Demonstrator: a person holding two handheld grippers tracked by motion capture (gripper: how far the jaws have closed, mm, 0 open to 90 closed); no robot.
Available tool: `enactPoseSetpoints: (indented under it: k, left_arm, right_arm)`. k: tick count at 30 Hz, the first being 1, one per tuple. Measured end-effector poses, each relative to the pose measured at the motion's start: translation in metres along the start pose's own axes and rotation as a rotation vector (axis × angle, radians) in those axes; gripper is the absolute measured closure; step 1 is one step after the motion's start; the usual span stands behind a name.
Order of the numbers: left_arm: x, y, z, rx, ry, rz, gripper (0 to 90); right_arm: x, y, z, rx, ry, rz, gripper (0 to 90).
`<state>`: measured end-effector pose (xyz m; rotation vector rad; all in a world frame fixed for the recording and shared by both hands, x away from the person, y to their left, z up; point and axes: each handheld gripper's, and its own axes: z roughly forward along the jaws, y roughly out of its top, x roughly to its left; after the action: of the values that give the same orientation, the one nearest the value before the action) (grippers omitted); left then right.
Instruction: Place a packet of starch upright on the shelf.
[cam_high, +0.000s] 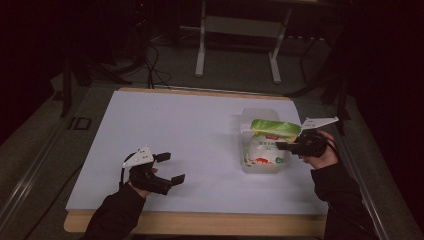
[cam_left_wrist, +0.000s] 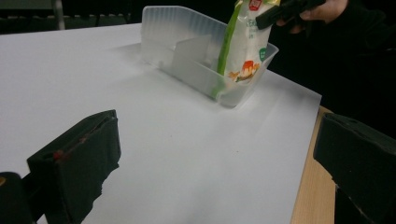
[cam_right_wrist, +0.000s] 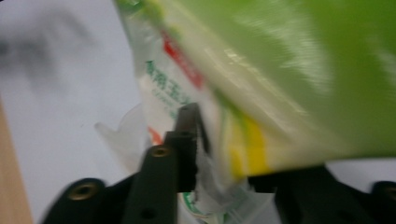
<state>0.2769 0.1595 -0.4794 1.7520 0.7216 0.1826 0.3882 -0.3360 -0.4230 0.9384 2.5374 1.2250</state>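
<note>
A clear plastic bin (cam_high: 260, 114) with an inner divider sits at the right of the white table sheet. A green and white snack bag (cam_high: 265, 150) stands upright in the bin's near end. My right gripper (cam_high: 282, 146) reaches in from the right at the bag's upper part. In the right gripper view the bag (cam_right_wrist: 280, 70) lies between the parted jaws of that gripper (cam_right_wrist: 233, 149), blurred, and one pad (cam_right_wrist: 187, 126) is against it. My left gripper (cam_high: 171, 167) rests low at the front left, wide open and holding nothing. Its view shows the bin (cam_left_wrist: 187, 51) and the bag (cam_left_wrist: 243, 42) ahead.
The white sheet (cam_high: 175, 125) covers a wooden table whose front edge (cam_high: 200, 223) shows. A metal stand (cam_high: 240, 25) is on the floor behind the table, with cables beside it. The surroundings are dark.
</note>
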Motion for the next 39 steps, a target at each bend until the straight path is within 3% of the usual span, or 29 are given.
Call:
enactPoseSetpoints:
  k: [1, 3, 4, 5, 6, 8, 11, 14, 20, 23, 32, 39]
  left_arm:
    - [0.000, 0.000, 0.000, -0.002, 0.001, -0.001, 1.2]
    - [0.000, 0.000, 0.000, -0.002, 0.001, -0.001, 1.2]
    - [0.001, 0.000, -0.001, -0.005, 0.005, -0.004, 1.2]
    - [0.002, 0.000, -0.002, -0.006, 0.008, -0.004, 1.2]
    - [0.002, 0.000, -0.002, -0.006, 0.008, -0.003, 1.1]
    - [0.002, 0.000, -0.002, -0.007, 0.009, -0.003, 1.1]
    - [0.002, 0.001, -0.003, -0.009, 0.007, -0.005, 1.2]
    - [0.001, 0.001, -0.003, -0.006, 0.006, 0.002, 1.2]
    - [0.000, 0.000, -0.004, -0.005, 0.004, 0.007, 1.2]
    - [-0.001, -0.001, -0.004, -0.001, 0.004, 0.011, 1.2]
    - [-0.005, -0.002, -0.005, 0.002, 0.001, 0.031, 1.2]
    - [-0.006, -0.004, -0.005, 0.009, -0.005, 0.033, 1.2]
  right_arm:
    - [0.000, 0.000, -0.002, -0.010, -0.016, 0.001, 59.3]
    - [0.000, -0.001, -0.004, -0.019, -0.031, 0.011, 59.3]
    - [0.000, -0.001, -0.004, -0.019, -0.031, 0.011, 54.8]
    - [0.001, -0.002, -0.013, -0.050, -0.068, 0.032, 41.7]
    - [0.002, -0.003, -0.018, -0.068, -0.096, 0.035, 35.5]
    - [0.004, -0.006, -0.025, -0.106, -0.131, 0.045, 25.4]
    - [0.008, -0.014, -0.037, -0.150, -0.147, 0.059, 14.1]
    - [0.021, -0.021, -0.044, -0.157, -0.170, 0.035, 13.6]
    - [0.044, -0.024, -0.051, -0.205, -0.158, 0.044, 13.8]
    - [0.056, -0.020, -0.051, -0.220, -0.158, 0.025, 13.9]
    - [0.088, -0.014, -0.040, -0.266, -0.116, -0.033, 14.0]
    - [0.103, -0.018, -0.023, -0.250, -0.087, -0.066, 14.0]
